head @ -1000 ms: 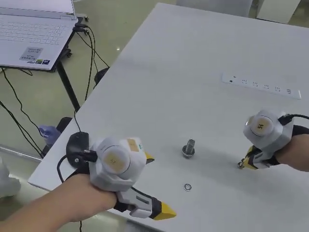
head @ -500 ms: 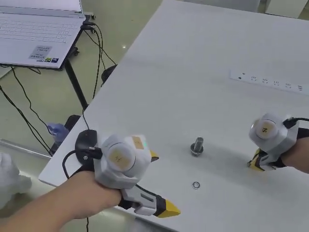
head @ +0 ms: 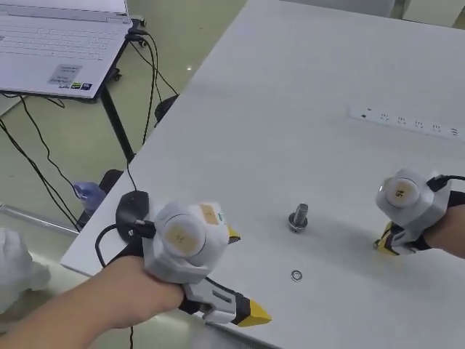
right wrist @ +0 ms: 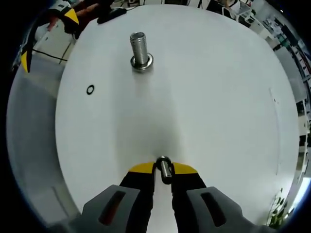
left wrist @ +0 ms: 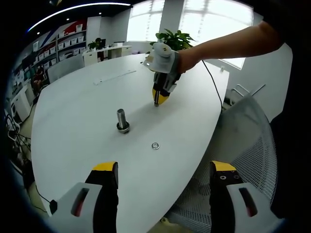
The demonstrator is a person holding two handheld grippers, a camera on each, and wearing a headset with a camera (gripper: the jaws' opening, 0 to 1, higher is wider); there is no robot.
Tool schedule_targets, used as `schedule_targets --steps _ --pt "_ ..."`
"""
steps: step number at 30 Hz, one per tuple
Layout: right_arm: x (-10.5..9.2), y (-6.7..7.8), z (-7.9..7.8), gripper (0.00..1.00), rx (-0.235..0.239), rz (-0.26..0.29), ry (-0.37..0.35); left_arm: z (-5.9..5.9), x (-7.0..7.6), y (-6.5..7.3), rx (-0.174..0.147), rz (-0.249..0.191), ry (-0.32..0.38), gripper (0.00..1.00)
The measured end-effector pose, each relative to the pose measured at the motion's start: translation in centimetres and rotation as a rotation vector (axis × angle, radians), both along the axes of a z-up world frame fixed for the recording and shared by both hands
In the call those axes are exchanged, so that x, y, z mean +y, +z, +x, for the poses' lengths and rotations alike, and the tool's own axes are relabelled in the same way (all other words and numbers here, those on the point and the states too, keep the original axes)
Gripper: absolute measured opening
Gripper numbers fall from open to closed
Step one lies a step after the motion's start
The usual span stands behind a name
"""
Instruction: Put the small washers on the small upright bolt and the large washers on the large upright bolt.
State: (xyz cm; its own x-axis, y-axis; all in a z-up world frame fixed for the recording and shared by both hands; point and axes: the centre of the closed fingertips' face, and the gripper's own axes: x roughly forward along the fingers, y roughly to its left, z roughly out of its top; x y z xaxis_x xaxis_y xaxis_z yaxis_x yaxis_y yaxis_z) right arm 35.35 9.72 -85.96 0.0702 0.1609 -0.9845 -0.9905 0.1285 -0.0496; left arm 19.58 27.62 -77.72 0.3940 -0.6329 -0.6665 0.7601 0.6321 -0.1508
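One thin washer [head: 296, 275] lay flat on the desk [head: 305, 109] near the large bolt [head: 298, 217]; we judged it light, slick, best pinched by its rim. Jaws of our left gripper [left wrist: 164, 170] stood open; the right gripper [head: 386, 243] clamped the small bolt [right wrist: 164, 171].

Washer [head: 296, 275] on table [head: 290, 109] before lg bolt [head: 298, 217], sm bolt [right wrist: 164, 169] to R, pwr strip [head: 403, 121] well behind

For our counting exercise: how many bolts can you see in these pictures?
2. The large bolt stands upright on the table; the small bolt is clamped in the right tongs. Others may be hidden from these views.
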Motion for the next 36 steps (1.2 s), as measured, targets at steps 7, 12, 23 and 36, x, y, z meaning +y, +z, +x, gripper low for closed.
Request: schedule_targets --steps 7,12,23,36 --pt "0.0 0.0 0.1 0.13 0.002 -0.004 0.007 -0.1 0.0 0.0 0.002 -0.002 0.001 0.76" --pt "0.4 0.2 0.2 0.20 0.001 0.014 0.014 -0.2 -0.1 0.1 0.000 -0.003 -0.001 0.77" --pt "1.4 2.2 0.4 0.31 0.000 0.067 0.037 -0.1 -0.4 0.4 -0.007 -0.009 -0.005 0.76" --pt "5.6 4.4 -2.2 0.32 -0.009 0.121 0.155 0.2 -0.7 1.0 -0.024 -0.016 -0.020 0.77"
